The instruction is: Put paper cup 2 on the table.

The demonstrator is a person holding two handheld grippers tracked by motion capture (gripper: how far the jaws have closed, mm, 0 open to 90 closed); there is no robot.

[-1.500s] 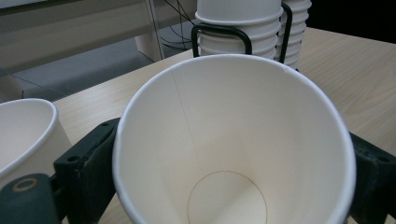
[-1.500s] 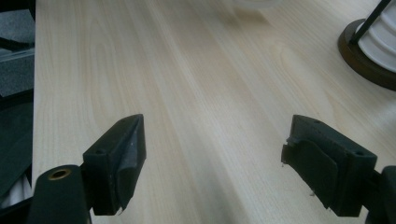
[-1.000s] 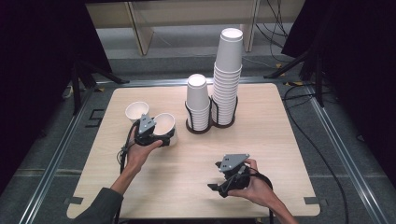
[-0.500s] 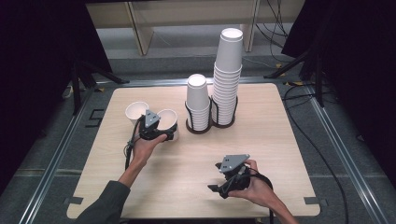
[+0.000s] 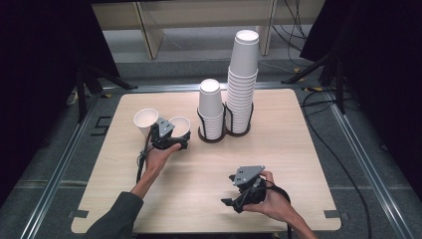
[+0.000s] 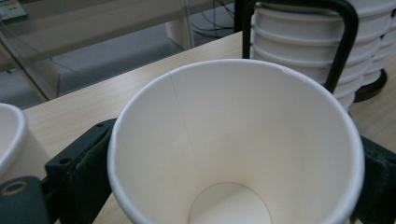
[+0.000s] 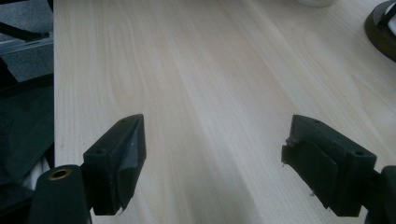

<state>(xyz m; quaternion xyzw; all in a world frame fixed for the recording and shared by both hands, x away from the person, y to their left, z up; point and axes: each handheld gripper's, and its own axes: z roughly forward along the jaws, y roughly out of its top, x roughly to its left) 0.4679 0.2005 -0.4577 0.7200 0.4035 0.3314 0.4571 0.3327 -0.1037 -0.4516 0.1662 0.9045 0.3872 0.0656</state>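
The left gripper (image 5: 171, 135) grasps a paper cup (image 6: 233, 149) beside the shorter stack (image 5: 210, 112); stacking it remains. The right gripper (image 7: 224, 163) rests released over the surface (image 5: 298, 144).

Two stacks of cups are set side by side in a wire holder (image 5: 225, 130) near the middle of the table's (image 5: 308, 149) far edge: the shorter stack (image 5: 210, 110) to the left, the taller stack (image 5: 242, 84) to the right, touching it. To the left of the holder, toward the table's left edge, two single cups are found. The cup nearer the holder (image 5: 180, 126) is enclosed between the jaws of the left gripper (image 5: 166, 137); the other cup (image 5: 145, 120) is just to its left. The right gripper (image 5: 249, 186) is held near the table's near edge, right of its middle, well apart from the cups.
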